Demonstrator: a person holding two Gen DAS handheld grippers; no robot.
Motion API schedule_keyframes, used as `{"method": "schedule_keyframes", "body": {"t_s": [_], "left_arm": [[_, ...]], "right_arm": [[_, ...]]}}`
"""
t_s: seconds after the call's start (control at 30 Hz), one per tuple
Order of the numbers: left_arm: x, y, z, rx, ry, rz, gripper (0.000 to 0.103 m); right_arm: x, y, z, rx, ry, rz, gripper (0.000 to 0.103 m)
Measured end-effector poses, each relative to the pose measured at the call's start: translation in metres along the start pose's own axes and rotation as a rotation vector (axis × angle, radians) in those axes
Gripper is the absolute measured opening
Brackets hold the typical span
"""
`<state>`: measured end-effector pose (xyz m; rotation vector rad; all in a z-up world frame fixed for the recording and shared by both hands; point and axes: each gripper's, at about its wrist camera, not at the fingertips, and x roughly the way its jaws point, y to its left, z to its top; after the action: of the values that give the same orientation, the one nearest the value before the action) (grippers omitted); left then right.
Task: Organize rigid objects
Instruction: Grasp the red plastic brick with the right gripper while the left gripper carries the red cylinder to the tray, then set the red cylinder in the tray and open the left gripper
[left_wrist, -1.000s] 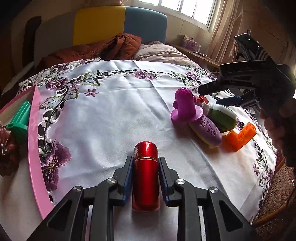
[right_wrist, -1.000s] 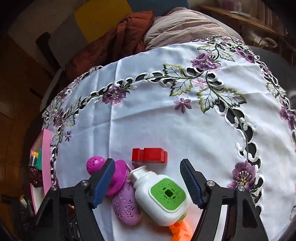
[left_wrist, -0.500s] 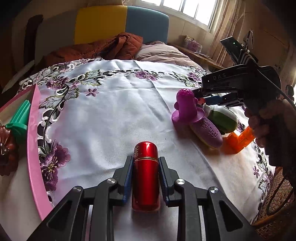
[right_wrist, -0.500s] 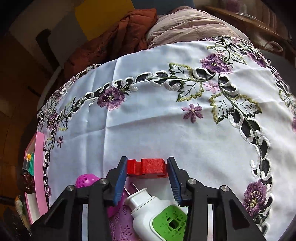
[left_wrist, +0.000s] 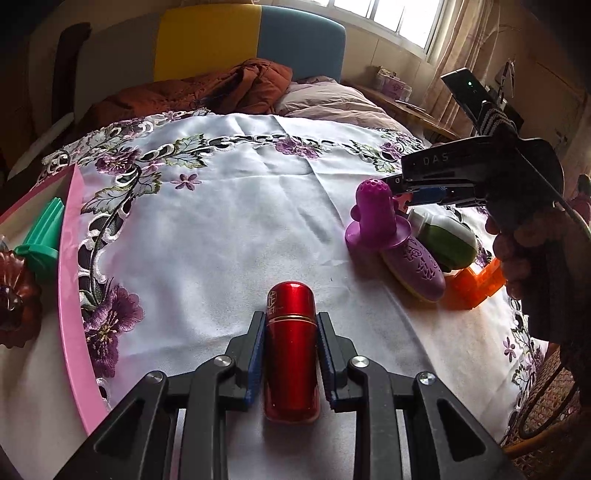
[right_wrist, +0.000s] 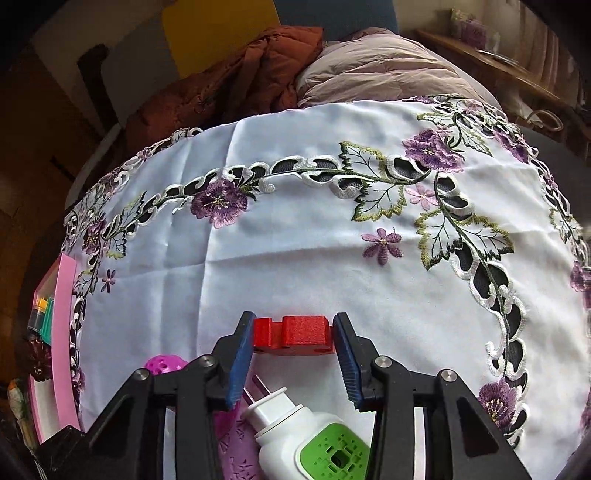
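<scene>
My left gripper (left_wrist: 291, 354) is shut on a red metal cylinder (left_wrist: 291, 343), its blue pads pressing both sides, low over the white embroidered cloth (left_wrist: 221, 229). My right gripper (right_wrist: 293, 336) is shut on a red plastic block (right_wrist: 291, 335), one pad at each end, on the cloth. In the left wrist view the right gripper (left_wrist: 402, 192) shows at the right, held by a hand (left_wrist: 524, 251), behind a purple domed toy (left_wrist: 375, 218). Under the right gripper lie a white and green plug-in device (right_wrist: 314, 439) and a purple oval piece (right_wrist: 236, 443).
A pink tray (left_wrist: 70, 280) at the left edge holds a green piece (left_wrist: 40, 236) and a dark brown object (left_wrist: 14, 299). An orange block (left_wrist: 472, 284) lies beside the purple oval piece (left_wrist: 413, 266). Bedding and a headboard lie beyond the cloth; a wicker basket (left_wrist: 546, 410) stands at the lower right.
My right gripper moved forward past the white and green device and shut on the red block. The left gripper kept still with the red cylinder.
</scene>
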<state>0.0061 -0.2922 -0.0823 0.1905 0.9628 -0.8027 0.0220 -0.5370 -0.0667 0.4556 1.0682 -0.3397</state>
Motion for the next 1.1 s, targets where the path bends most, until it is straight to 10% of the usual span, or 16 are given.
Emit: {"method": "schedule_keyframes", "body": {"t_s": [0.5,1.1], "left_arm": [[-0.071,0.020,0.003,-0.075,-0.086,-0.016,0.026],[-0.131,0.201,-0.022,-0.363,-0.137,0.324,0.026]], "right_arm": [[-0.002,-0.003,0.000,-0.006,-0.034,-0.036,0.043],[-0.008,0.005,-0.003,-0.054,-0.066,-0.069,0.043]]}}
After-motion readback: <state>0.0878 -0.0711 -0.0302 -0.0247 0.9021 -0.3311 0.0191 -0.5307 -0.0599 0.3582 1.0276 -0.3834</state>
